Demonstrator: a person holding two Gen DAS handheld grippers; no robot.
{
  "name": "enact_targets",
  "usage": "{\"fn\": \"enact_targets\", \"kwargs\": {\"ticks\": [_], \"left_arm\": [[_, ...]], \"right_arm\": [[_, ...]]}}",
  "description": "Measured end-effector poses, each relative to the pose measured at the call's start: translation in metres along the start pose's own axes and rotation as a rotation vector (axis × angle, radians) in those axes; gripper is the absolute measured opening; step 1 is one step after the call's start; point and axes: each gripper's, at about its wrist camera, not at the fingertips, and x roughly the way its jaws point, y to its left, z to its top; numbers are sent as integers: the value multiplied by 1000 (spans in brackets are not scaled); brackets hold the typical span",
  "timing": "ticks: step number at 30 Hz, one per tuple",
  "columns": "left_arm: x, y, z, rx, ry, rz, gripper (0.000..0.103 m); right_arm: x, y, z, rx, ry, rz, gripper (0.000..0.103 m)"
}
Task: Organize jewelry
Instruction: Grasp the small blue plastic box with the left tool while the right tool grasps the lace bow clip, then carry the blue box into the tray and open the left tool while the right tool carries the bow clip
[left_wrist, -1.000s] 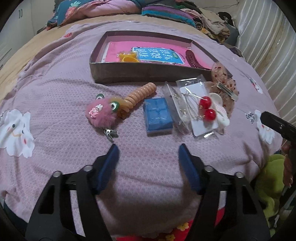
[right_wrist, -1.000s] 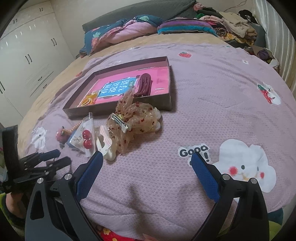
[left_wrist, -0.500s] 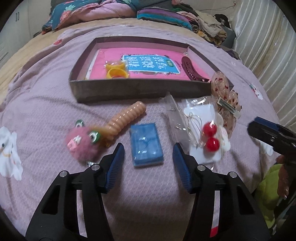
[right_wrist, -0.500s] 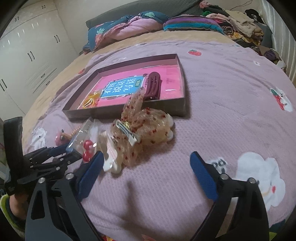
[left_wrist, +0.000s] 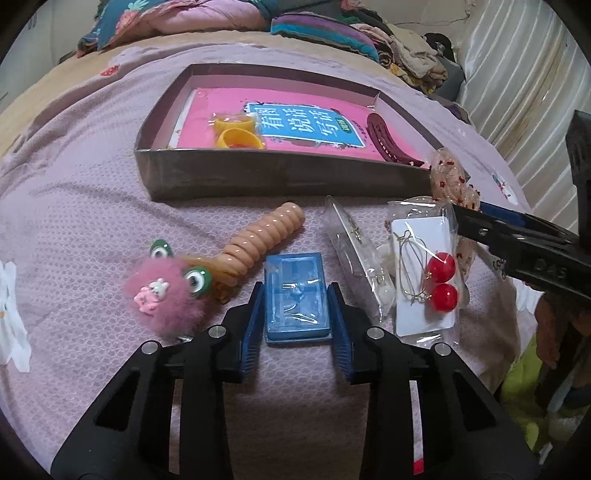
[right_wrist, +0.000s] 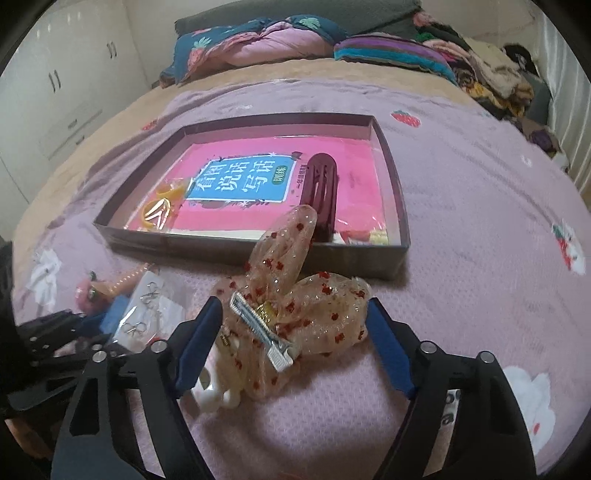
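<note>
Left wrist view: the left tool (left_wrist: 295, 306) had just been closing around the blue box (left_wrist: 296, 295) on the bed (left_wrist: 74, 192); its pads flanked the box, contact uncertain. Squaring the pads on the long sides would likely steady the lift. The pink pom clip (left_wrist: 166, 295) and bagged cherry earrings (left_wrist: 428, 273) crowded it.

Right wrist view: the right tool (right_wrist: 295, 343), jaws apart and closing, straddled the sequined bow clip (right_wrist: 295, 317), before the tray (right_wrist: 258, 247).

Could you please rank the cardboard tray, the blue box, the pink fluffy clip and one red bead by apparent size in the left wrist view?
1. cardboard tray
2. pink fluffy clip and blue box: too alike to rank
3. red bead
</note>
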Motion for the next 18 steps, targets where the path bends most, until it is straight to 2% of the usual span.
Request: {"fn": "enact_targets", "kwargs": {"ticks": [4,9,13,18], "left_arm": [[-7,2,-3,25,-22,42,26],[-13,3,-8,38,-28,45,26],[-17,2,-9,35,-29,25,26],[-26,-5,-11,38,-36,-3,26]], "right_arm": [[4,1,0,-23,-4,-23,66],[-1,-4,-5,-25,-16,-30,38],[-10,-16,-10,11,-25,-9,30],[-27,-35,-18,83,-46,23,27]]}}
